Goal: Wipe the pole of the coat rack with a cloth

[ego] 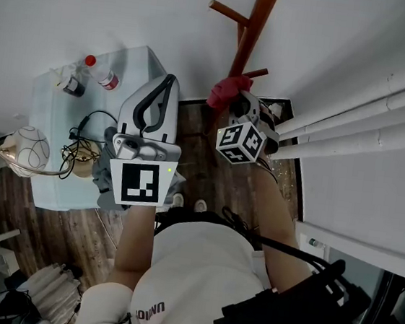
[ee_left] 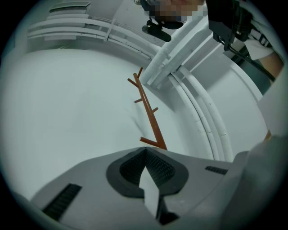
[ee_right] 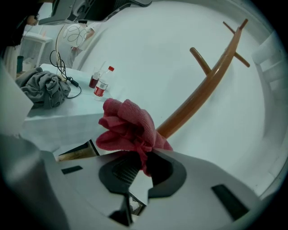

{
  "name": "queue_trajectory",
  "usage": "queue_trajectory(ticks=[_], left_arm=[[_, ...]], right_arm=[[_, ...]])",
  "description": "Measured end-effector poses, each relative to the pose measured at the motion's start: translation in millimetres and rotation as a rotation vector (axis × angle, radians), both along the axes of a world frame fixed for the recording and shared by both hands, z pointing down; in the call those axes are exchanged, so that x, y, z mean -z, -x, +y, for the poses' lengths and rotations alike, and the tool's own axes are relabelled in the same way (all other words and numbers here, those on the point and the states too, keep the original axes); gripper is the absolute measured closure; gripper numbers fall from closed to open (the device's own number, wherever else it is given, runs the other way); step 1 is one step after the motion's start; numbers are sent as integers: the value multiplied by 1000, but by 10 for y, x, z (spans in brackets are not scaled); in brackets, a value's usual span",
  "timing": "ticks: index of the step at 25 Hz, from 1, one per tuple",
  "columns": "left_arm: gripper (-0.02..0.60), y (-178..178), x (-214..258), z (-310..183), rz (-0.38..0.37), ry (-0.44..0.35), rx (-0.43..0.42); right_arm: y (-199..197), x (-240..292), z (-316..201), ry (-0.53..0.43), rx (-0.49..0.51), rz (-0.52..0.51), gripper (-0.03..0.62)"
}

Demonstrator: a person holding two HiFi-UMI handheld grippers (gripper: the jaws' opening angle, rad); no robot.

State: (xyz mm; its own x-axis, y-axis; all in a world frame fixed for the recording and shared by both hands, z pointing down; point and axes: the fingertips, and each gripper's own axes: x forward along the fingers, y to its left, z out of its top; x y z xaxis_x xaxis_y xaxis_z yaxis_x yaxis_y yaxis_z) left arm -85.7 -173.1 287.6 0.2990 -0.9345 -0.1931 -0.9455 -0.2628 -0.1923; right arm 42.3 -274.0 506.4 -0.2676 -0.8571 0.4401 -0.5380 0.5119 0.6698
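Observation:
The coat rack's brown wooden pole (ego: pixel 253 27) stands by the white wall, with short pegs sticking out. My right gripper (ego: pixel 235 102) is shut on a bunched red cloth (ego: pixel 224 92) that lies against the pole's lower part. In the right gripper view the cloth (ee_right: pixel 128 125) bulges out of the gripper (ee_right: pixel 144 158) and hides where the pole (ee_right: pixel 203 91) meets it. My left gripper (ego: pixel 166 88) hovers left of the rack, over the table corner, shut and holding nothing. In its own view the gripper (ee_left: pixel 146 155) faces the wall, with the pole (ee_left: pixel 148 112) some way beyond.
A pale blue table (ego: pixel 49 182) at the left carries a red-capped bottle (ego: pixel 103 74), a dark jar (ego: pixel 72 85), black cables (ego: pixel 86 133) and a wire-globe lamp (ego: pixel 31 147). A grey rag (ee_right: pixel 42 89) lies on it. White pipes (ego: pixel 368 111) run along the right wall.

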Motion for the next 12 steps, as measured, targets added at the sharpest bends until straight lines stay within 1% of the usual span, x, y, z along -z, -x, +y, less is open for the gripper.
queue_trajectory(ticks=[12], left_arm=[[569,20,-26,-17,-2,7,5]], right_arm=[[-5,-305,54,106,8,27,546]])
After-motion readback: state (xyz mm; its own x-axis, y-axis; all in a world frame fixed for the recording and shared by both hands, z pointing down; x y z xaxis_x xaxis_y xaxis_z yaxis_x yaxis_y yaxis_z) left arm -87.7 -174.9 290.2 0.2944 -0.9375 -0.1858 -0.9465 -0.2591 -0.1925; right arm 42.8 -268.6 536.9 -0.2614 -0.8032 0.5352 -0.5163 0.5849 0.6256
